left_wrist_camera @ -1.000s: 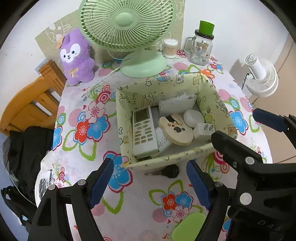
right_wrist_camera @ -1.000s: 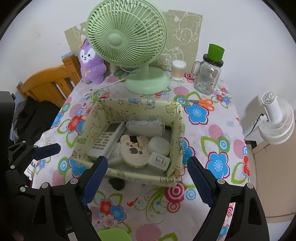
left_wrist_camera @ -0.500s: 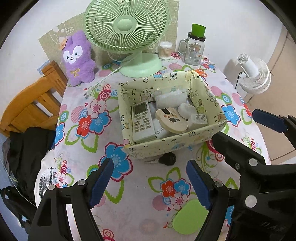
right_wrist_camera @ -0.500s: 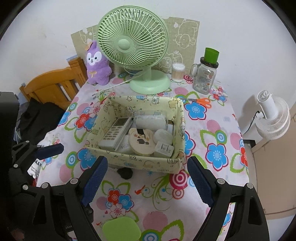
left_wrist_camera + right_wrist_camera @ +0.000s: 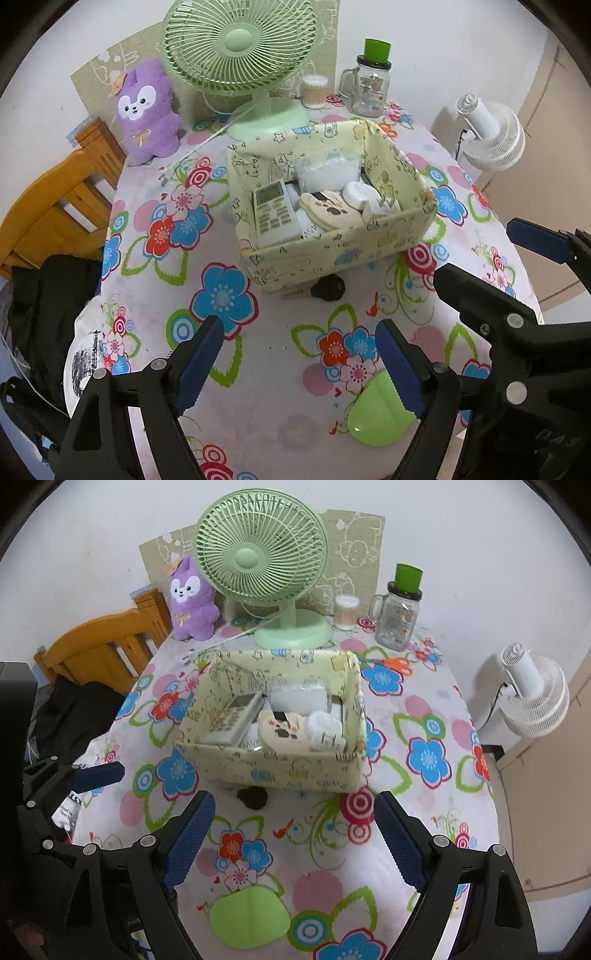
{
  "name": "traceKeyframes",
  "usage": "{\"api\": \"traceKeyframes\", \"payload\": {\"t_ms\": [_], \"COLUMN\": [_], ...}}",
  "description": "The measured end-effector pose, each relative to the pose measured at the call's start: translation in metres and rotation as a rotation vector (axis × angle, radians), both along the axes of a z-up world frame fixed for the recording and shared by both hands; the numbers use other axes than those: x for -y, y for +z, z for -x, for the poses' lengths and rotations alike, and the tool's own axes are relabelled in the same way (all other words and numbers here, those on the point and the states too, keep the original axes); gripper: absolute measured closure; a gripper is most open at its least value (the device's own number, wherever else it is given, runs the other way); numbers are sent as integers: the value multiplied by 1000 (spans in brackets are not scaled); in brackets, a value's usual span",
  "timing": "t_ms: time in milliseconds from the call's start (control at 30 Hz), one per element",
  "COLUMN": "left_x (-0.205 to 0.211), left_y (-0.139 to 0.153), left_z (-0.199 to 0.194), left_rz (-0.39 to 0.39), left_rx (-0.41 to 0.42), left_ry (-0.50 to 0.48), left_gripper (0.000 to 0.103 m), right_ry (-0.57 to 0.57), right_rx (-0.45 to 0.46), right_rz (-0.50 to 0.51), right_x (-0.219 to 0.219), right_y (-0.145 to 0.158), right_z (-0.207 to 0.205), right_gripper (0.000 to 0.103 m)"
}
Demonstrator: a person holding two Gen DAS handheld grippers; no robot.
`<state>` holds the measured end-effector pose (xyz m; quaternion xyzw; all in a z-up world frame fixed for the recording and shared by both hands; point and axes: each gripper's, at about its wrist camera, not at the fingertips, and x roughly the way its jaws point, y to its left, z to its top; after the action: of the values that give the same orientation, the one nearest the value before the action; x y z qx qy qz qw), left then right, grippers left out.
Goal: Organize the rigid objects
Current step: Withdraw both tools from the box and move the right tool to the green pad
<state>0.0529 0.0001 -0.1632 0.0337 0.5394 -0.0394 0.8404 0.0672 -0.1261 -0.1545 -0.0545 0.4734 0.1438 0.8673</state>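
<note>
A pale yellow fabric box (image 5: 343, 254) (image 5: 280, 768) stands mid-table. It holds a white remote (image 5: 275, 214) (image 5: 234, 718), a beige round case (image 5: 330, 212) (image 5: 282, 731), a white pouch (image 5: 328, 171) and small white items. A black key (image 5: 327, 288) (image 5: 253, 797) lies on the cloth against the box's near wall. A green flat case (image 5: 380, 413) (image 5: 249, 917) lies near the front edge. My left gripper (image 5: 299, 363) and right gripper (image 5: 291, 838) are both open and empty, held above the cloth in front of the box.
At the back stand a green desk fan (image 5: 262, 561), a purple plush (image 5: 192, 598), a cotton swab jar (image 5: 345, 611) and a glass mug with a green lid (image 5: 400, 613). Orange scissors (image 5: 397, 662) lie behind the box. A wooden chair (image 5: 99, 646) is left, a white fan (image 5: 535, 698) right.
Both grippers have pulled back and away from the box, so more of the near table and the green case shows. Both stay open. Nothing on the table moved.
</note>
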Motion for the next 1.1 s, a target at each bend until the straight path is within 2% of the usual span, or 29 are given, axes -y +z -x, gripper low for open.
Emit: {"api": "traceKeyframes", "payload": {"t_ms": [333, 600, 1100], "left_x": [-1, 0, -11], "left_y": [-19, -34, -72], "left_z": [20, 32, 53], "left_rz": [46, 4, -9], "left_rx": [-8, 4, -10], "left_ry": [-44, -69, -92], "left_gripper": [10, 6, 6], "right_ry": [-22, 10, 81], "right_rx": [-36, -64, -85], "right_rz": [7, 9, -16], "right_x": [4, 4, -1], "right_y": [-20, -38, -78], "right_z": [22, 31, 49], "right_gripper": [7, 7, 2]}}
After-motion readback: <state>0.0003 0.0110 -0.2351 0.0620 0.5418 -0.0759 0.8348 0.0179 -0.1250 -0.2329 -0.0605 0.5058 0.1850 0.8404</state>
